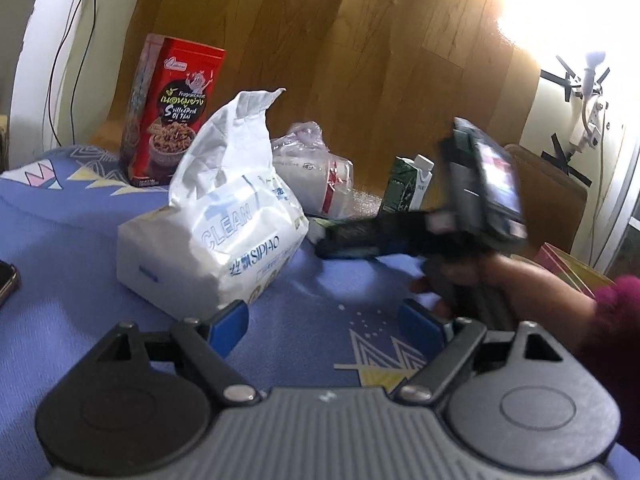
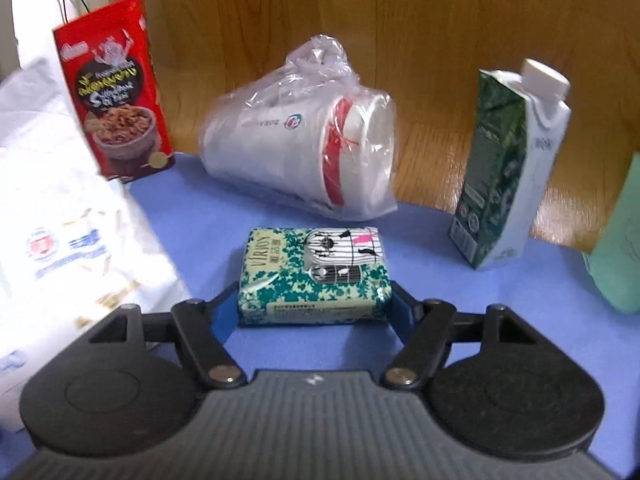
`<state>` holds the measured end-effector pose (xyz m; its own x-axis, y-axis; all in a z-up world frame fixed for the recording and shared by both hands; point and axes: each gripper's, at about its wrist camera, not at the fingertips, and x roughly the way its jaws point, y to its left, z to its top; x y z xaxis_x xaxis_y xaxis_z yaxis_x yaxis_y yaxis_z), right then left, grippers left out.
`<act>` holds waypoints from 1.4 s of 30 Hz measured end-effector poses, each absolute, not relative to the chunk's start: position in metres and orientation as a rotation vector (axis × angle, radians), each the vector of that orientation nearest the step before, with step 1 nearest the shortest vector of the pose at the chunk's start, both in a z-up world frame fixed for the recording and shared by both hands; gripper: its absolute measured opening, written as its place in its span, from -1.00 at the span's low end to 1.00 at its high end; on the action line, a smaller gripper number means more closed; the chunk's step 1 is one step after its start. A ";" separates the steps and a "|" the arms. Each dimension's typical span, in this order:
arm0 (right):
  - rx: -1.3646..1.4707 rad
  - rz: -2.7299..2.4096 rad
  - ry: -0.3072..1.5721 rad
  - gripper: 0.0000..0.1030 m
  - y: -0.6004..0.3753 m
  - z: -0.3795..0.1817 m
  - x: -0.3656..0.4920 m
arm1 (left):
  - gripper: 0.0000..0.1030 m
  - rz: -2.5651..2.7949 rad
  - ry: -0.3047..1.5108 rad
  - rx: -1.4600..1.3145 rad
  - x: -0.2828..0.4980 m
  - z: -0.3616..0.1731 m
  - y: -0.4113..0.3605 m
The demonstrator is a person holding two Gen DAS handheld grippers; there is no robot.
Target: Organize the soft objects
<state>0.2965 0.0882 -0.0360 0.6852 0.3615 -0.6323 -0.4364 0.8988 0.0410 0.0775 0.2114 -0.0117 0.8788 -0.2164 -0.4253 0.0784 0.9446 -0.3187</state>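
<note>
A small green floral tissue pack (image 2: 316, 276) lies on the blue cloth between the fingers of my right gripper (image 2: 314, 308), which touch its two sides. A large white wipes bag marked CLEAN (image 1: 224, 220) stands on the cloth just ahead and left of my left gripper (image 1: 326, 324), which is open and empty. In the left wrist view the right gripper (image 1: 360, 236) reaches in from the right beside the white bag (image 2: 60, 220).
A red snack box (image 1: 172, 112) (image 2: 116, 92) stands at the cloth's far edge. A sleeve of white cups in clear plastic (image 2: 308, 148) lies on its side. A green and white carton (image 2: 508, 168) stands at right. Beyond is wooden floor (image 2: 400, 20).
</note>
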 end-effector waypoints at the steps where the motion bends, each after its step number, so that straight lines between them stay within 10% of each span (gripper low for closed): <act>1: -0.127 0.454 0.683 0.46 0.083 -0.034 0.290 | 0.65 -0.156 0.473 -0.299 0.077 -0.012 0.212; 17: -0.130 0.276 0.624 0.48 -0.133 -0.034 0.018 | 0.74 -0.539 0.574 -0.186 0.036 0.000 0.092; 22: 0.052 -0.002 0.555 0.93 -0.189 -0.042 -0.034 | 0.54 -0.812 0.732 -0.206 0.027 0.002 0.001; 30: 0.088 0.029 0.513 0.94 -0.215 -0.050 -0.052 | 0.14 -0.919 0.891 -0.145 0.033 -0.001 -0.081; 33: 0.051 0.064 0.501 0.84 -0.225 -0.050 -0.056 | -0.20 -0.925 0.935 -0.135 0.030 -0.006 -0.098; 34: 0.038 0.081 0.490 0.49 -0.227 -0.050 -0.057 | -0.21 -0.919 0.931 -0.129 0.028 -0.005 -0.100; 42: 0.035 0.090 0.299 0.44 -0.240 -0.007 -0.066 | -0.16 -0.963 0.718 -0.076 0.035 0.066 -0.104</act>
